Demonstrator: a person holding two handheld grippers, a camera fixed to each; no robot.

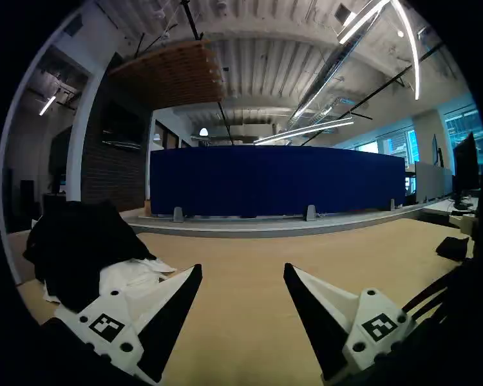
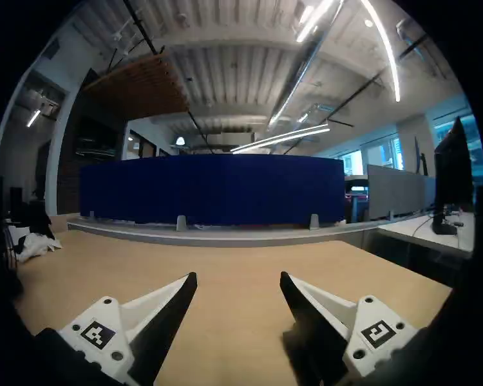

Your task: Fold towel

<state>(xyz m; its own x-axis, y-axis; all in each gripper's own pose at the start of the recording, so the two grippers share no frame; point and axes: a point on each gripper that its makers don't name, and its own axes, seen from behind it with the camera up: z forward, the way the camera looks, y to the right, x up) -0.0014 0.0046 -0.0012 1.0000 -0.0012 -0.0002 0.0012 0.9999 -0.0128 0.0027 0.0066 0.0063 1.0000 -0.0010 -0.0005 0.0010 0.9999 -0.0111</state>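
Left gripper view: your left gripper (image 1: 242, 267) has its fingers spread wide above the table (image 1: 241, 309), pinching nothing. The white towel (image 1: 135, 275) lies crumpled at the table's edge on the view's left, near one finger and partly under a black cloth (image 1: 80, 248). A blue divider (image 1: 274, 180) stands along the far side. In the right gripper view, your right gripper (image 2: 237, 275) is also spread and empty, with the towel (image 2: 38, 244) well apart, far off to the left.
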